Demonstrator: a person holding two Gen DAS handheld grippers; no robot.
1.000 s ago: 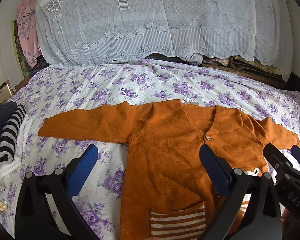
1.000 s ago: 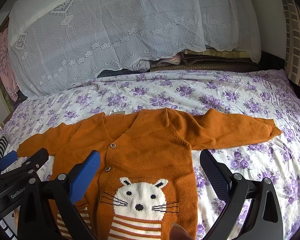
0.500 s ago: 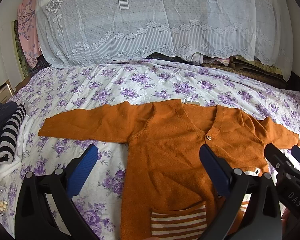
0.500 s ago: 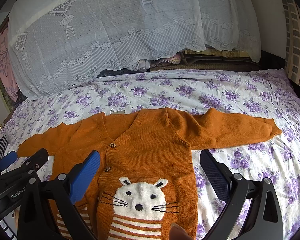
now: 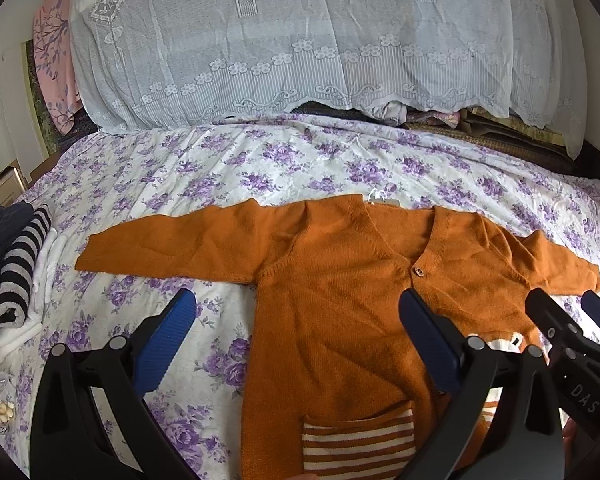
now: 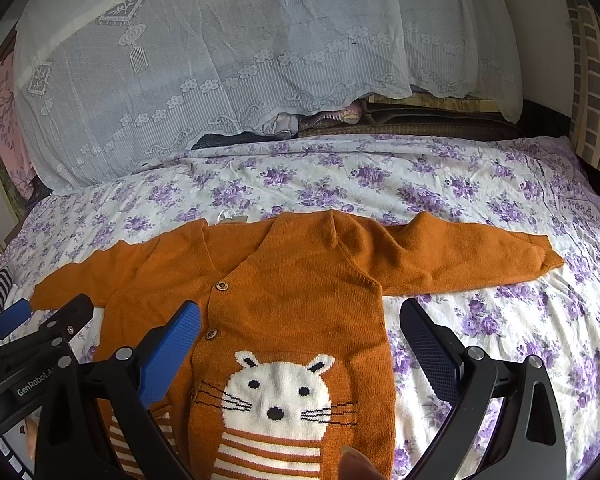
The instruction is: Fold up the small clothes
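While both fingers (image 6: 172, 344) gape, cardigan (image 6: 300, 296) lies flat below

The left black plastic two-finger claw (image 5: 296, 340) has angular, open-framed arms joined by round silver screw heads, each finger faced with a ribbed blue pad (image 5: 166, 342). At 3 o'clock of its view, the other claw's black body bears white letters "DAS". The right black plastic two-finger claw (image 6: 300, 346) is built the same, with one bright blue pad (image 6: 170, 350) and one darker, finely gridded. At 9 o'clock of its view, the neighbouring body reads "GenRobot".
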